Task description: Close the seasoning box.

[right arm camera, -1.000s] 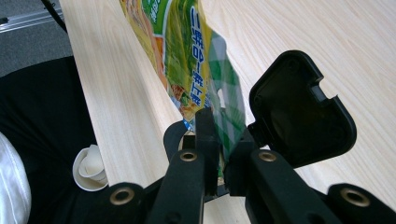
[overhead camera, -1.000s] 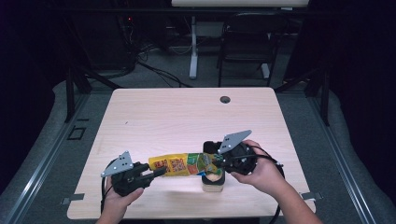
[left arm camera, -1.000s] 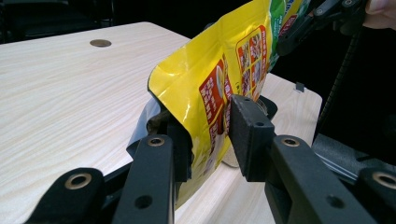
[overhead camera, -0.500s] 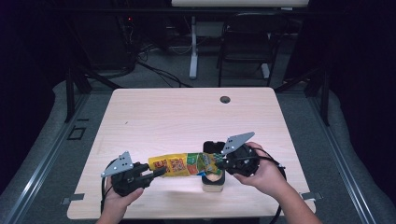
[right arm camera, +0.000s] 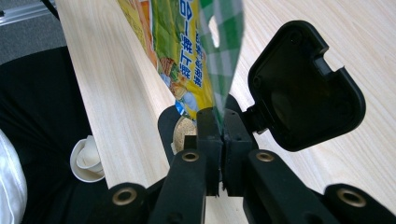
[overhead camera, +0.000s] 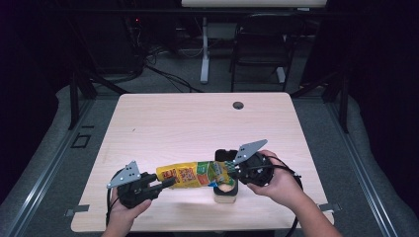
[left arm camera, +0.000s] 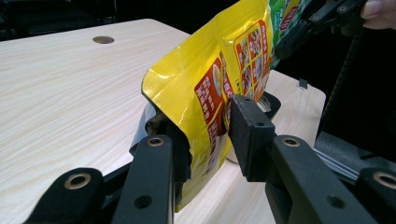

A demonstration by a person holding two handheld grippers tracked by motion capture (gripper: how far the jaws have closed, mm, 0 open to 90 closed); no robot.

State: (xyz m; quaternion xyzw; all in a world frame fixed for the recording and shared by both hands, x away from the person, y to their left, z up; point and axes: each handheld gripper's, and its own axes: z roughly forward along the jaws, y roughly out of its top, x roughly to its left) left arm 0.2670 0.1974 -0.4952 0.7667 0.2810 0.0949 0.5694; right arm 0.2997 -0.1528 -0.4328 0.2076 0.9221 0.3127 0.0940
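We hold the pouch [overhead camera: 195, 174] between both tongs: left tongs [left arm camera: 205, 140] clamp its bottom, right tongs [right arm camera: 219, 140] pinch its top, long axis nine-to-three, mouth over the container [overhead camera: 225, 192] on the worktop [overhead camera: 197, 123].

Dim room, grey floor [overhead camera: 59, 148], chair [overhead camera: 259, 49]

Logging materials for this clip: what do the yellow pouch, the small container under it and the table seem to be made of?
Yellow pouch: thin, glossy printed plastic film, apparently with a silvery lining at the open end; it creases and reflects light. Small container: pale body with a black hinged lid, probably matte moulded plastic; the body's material is unclear. Table: light wood-grain surface, likely laminate, smooth and matte.
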